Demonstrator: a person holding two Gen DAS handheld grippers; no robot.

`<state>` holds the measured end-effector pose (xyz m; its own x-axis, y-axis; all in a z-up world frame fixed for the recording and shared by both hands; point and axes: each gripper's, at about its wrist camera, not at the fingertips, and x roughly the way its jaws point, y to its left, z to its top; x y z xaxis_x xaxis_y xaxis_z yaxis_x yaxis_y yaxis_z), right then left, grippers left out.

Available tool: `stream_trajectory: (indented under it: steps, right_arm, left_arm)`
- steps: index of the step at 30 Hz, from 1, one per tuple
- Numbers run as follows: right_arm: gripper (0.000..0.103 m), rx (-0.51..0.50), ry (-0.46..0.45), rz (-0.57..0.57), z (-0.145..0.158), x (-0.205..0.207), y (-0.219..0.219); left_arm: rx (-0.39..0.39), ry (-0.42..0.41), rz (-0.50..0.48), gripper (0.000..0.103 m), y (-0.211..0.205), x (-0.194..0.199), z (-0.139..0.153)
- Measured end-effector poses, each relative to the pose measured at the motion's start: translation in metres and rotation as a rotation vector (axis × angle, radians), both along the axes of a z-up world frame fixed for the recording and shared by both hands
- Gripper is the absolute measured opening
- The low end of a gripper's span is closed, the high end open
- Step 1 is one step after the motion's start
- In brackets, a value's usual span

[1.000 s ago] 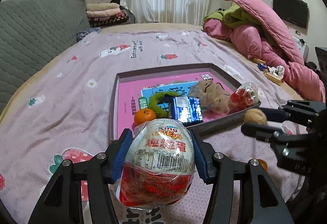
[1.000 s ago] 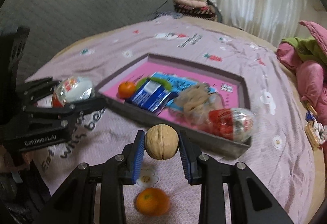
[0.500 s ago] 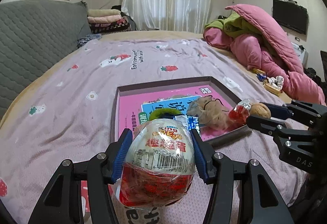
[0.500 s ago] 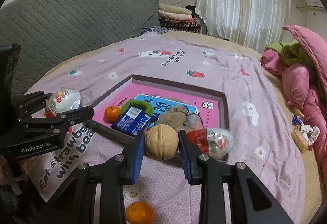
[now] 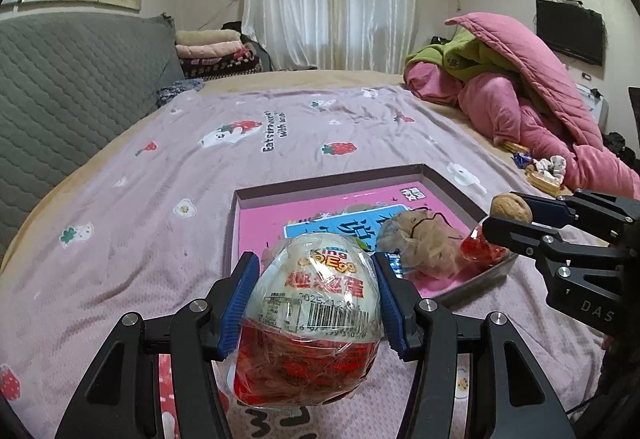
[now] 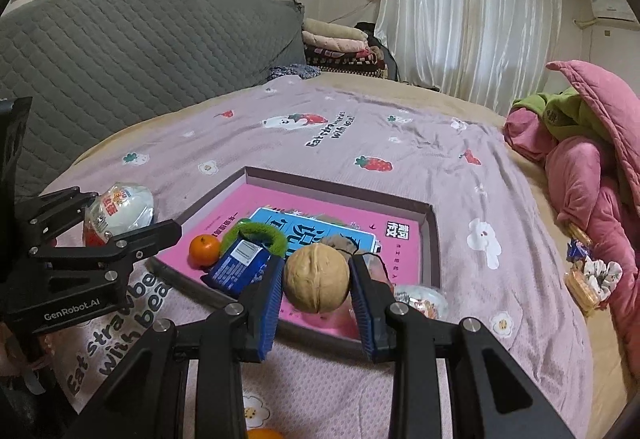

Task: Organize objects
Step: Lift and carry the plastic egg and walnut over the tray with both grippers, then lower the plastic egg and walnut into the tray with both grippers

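Observation:
My left gripper (image 5: 314, 301) is shut on a wrapped chocolate egg (image 5: 312, 319), white on top and red below, held above the bed before the tray's near edge. It also shows in the right wrist view (image 6: 120, 213). My right gripper (image 6: 316, 279) is shut on a walnut (image 6: 316, 279), held over the near right part of the pink tray (image 6: 430, 223). The walnut also shows in the left wrist view (image 5: 511, 207). In the tray lie a tangerine (image 6: 204, 250), a blue packet (image 6: 240, 267), a green ring (image 6: 264, 235), a beige plush (image 5: 420, 243) and another wrapped egg (image 6: 424, 303).
The tray (image 5: 236, 223) rests on a lilac strawberry-print blanket (image 6: 360, 143). Another tangerine (image 6: 264, 434) lies on the blanket near me. A pink and green quilt pile (image 5: 520, 87) is at the right, with small snacks (image 6: 588, 279) beside it. A grey padded headboard (image 6: 120, 51) is at the left.
Both grippers have risen and tilted up while keeping their loads. The tray now sits lower and nearer in both views, and the walnut is over the tray's near part.

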<state>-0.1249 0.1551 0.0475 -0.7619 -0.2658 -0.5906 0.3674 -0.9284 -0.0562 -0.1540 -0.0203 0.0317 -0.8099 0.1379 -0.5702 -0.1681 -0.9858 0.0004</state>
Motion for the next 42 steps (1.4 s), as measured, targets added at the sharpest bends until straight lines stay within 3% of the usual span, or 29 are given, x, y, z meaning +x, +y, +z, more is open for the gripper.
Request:
stream_trajectory:
  steps: [19,34,42]
  right_arm:
    - [0.033,-0.021,-0.002,-0.045,-0.001,-0.028,0.022]
    - [0.033,-0.011,-0.071,-0.021,-0.029,-0.038,0.02]
    - [0.033,-0.009,-0.098,-0.004,-0.042,-0.038,0.012]
  left_arm:
    - [-0.004,0.009,0.043,0.058,-0.013,-0.033,0.001]
    - [-0.033,-0.087,0.01,0.058,-0.001,-0.04,-0.041]
    - [-0.056,-0.092,-0.004,0.058,0.008,-0.042,-0.052]
